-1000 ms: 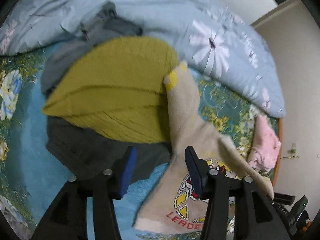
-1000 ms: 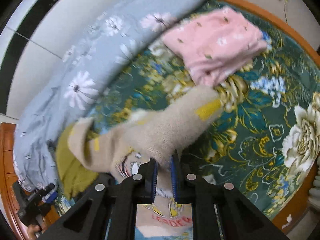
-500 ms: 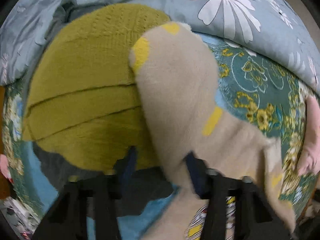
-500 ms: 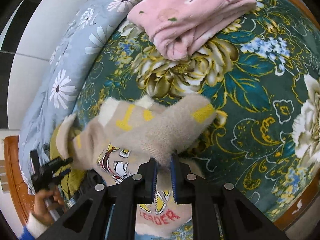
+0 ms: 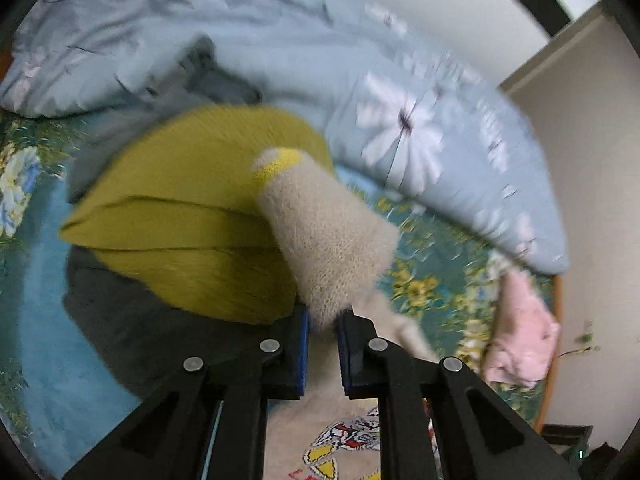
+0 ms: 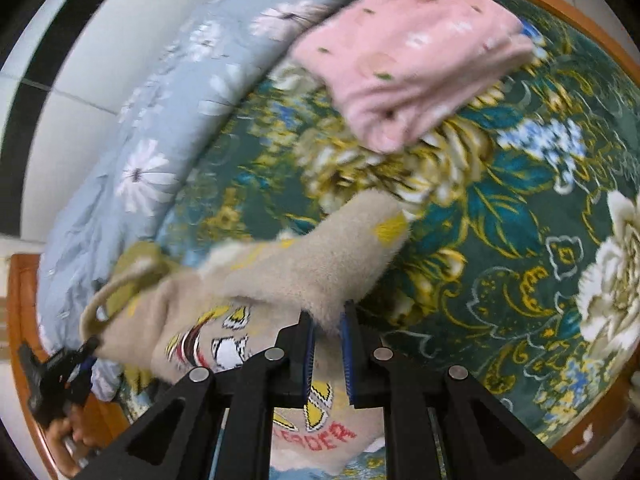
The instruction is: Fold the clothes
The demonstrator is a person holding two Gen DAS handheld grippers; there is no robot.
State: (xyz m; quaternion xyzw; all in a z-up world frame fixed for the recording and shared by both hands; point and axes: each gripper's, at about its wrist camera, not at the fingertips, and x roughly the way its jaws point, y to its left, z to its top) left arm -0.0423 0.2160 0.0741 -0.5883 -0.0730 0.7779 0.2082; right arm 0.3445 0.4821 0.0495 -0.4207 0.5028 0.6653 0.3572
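Spread over the bed is a dark green floral blanket (image 6: 500,216), with a pale blue daisy-print duvet (image 5: 420,128) bunched along its far edge. Each gripper is clamped on a sleeve of the fuzzy beige sweater with yellow patches (image 6: 280,280): left gripper (image 5: 322,330), right gripper (image 6: 327,330). A folded mustard-yellow knit (image 5: 192,208) lies beside it; a folded pink garment (image 6: 408,52) rests farther off.

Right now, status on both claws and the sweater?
Left claw shut on beige sweater sleeve. Right claw shut on other sleeve. Olive garment beside it; pink folded garment apart.
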